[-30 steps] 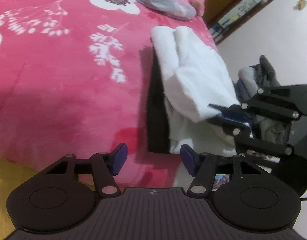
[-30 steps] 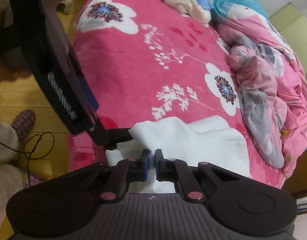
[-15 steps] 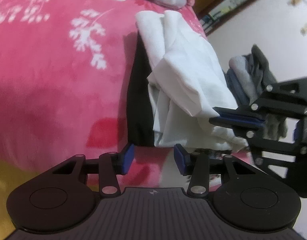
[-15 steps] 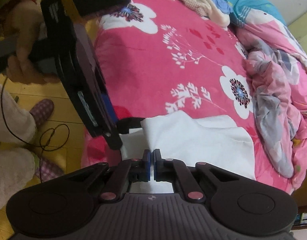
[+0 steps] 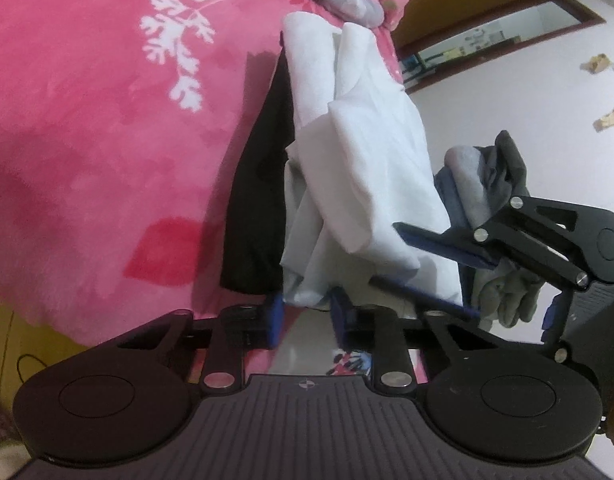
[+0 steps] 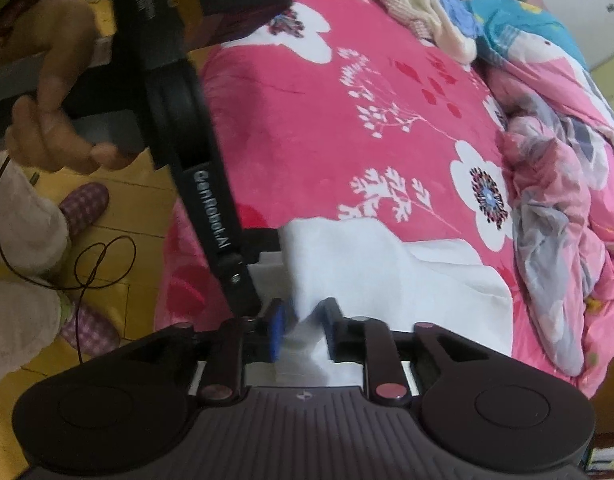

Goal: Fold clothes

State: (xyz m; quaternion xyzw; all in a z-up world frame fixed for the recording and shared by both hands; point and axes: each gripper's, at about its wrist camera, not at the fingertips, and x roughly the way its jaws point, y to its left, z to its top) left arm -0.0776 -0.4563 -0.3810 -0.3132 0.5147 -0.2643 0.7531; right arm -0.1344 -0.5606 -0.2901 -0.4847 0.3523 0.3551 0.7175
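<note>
My left gripper (image 5: pixel 307 312), at the bottom centre of its frame, was closing: its jaws had narrowed from a wide gap a second earlier, and the lowest hanging corner of the white garment (image 5: pixel 359 168) now sat between the blue pads (image 5: pixel 275 316). I could not tell whether they pressed the cloth yet. My right gripper (image 6: pixel 303 324) had been clamped on the garment's near edge half a second before; now its jaws were opening, with a ridge of white cloth standing loosely between them. I judged this as a handover of the hold from right to left, ready for the next fold.

The garment (image 6: pixel 387 272) lay at the near edge of the pink floral blanket (image 6: pixel 327 128), partly hanging off it, beside a dark cloth (image 5: pixel 263 200). In the left view its long axis ran from the upper centre down to my jaws, bunched and creased rather than flat. A rumpled quilt (image 6: pixel 555 216) lay at the right.
</note>
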